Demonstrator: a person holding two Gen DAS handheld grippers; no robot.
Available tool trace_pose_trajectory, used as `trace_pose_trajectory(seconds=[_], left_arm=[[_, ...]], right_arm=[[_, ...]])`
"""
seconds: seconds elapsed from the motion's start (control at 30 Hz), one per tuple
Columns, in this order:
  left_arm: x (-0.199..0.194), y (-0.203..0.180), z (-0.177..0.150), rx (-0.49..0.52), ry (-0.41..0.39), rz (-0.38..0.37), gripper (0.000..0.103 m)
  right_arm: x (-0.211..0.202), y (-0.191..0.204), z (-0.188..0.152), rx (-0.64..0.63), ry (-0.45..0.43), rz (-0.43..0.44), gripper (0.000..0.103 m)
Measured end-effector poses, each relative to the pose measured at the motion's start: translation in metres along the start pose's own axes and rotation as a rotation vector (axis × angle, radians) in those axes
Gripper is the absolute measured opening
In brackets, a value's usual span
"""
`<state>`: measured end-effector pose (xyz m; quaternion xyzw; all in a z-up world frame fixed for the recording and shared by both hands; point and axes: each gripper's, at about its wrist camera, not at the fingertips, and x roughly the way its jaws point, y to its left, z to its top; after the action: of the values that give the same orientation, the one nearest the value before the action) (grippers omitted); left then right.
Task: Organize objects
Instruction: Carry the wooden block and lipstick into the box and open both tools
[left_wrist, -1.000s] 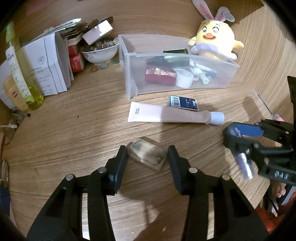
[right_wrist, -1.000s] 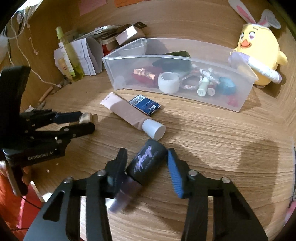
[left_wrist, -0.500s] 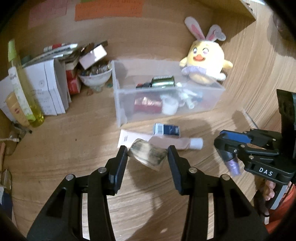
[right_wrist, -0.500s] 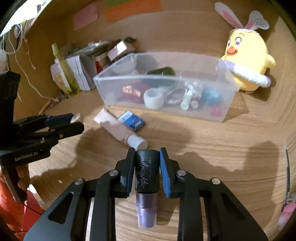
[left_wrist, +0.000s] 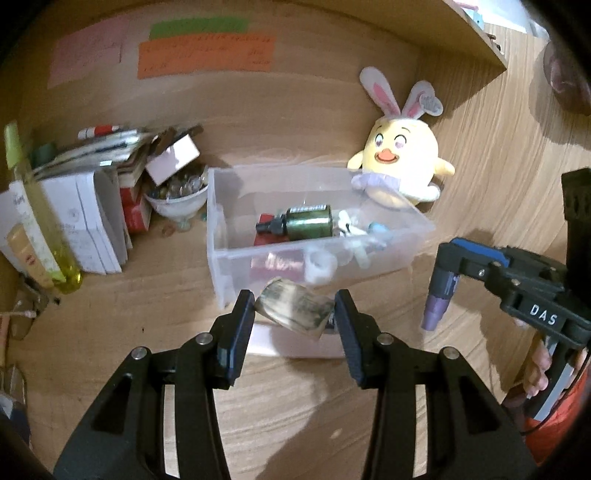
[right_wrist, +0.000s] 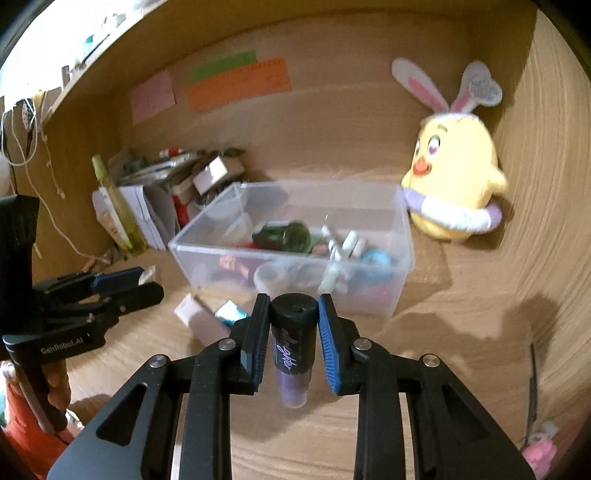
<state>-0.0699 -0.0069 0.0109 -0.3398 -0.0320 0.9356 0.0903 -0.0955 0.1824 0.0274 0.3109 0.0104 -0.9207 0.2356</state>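
My left gripper (left_wrist: 293, 308) is shut on a small flat glass bottle (left_wrist: 293, 312) and holds it above the desk, in front of the clear plastic bin (left_wrist: 221, 236). My right gripper (right_wrist: 291, 314) is shut on a black-capped purple tube (right_wrist: 293, 343), hanging cap up, in front of the bin (right_wrist: 400, 273). The bin holds a green bottle (left_wrist: 308, 221), a tape roll (left_wrist: 319, 264) and several small items. A pink cream tube (left_wrist: 291, 345) and a blue packet (right_wrist: 229, 312) lie on the desk below the grippers. The right gripper also shows in the left wrist view (left_wrist: 448, 266).
A yellow plush chick (left_wrist: 400, 170) stands behind the bin's right end. At the left are white boxes (left_wrist: 85, 221), a yellow-green bottle (left_wrist: 40, 218) and a bowl of marbles (left_wrist: 175, 197). Coloured notes (left_wrist: 207, 55) hang on the back wall.
Both grippers have risen from the desk with their objects and moved towards the bin. The right gripper closed on the tube, which now hangs upright.
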Motion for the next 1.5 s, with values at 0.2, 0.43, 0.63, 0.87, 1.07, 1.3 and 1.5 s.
trace_pose_trajectory(seconds=[0.2,0.43,0.63,0.87,1.07,1.3,1.5], left_arm=[[0.001,-0.005,0.019,0.0,-0.027,0.0,0.044],[0.001,-0.004,0.04,-0.011,-0.055,0.002,0.044],[0.015,0.001,0.051,-0.035,-0.042,0.008,0.044],[0.043,0.012,0.058,-0.058,0.005,0.02,0.044],[0.067,0.021,0.061,-0.074,0.048,0.031,0.044],[0.087,0.024,0.063,-0.066,0.085,0.037,0.044],[0.097,0.022,0.063,-0.067,0.105,0.031,0.044]], right_arm=[[-0.008,0.001,0.027,-0.036,-0.072,-0.014,0.024],[-0.004,-0.002,0.054,-0.053,-0.125,-0.023,0.024],[0.009,-0.006,0.068,-0.063,-0.143,-0.06,0.024],[0.03,-0.011,0.076,-0.095,-0.135,-0.13,0.024],[0.057,-0.017,0.073,-0.11,-0.083,-0.163,0.023],[0.08,-0.018,0.067,-0.13,-0.032,-0.17,0.024],[0.092,-0.013,0.064,-0.141,0.01,-0.128,0.024]])
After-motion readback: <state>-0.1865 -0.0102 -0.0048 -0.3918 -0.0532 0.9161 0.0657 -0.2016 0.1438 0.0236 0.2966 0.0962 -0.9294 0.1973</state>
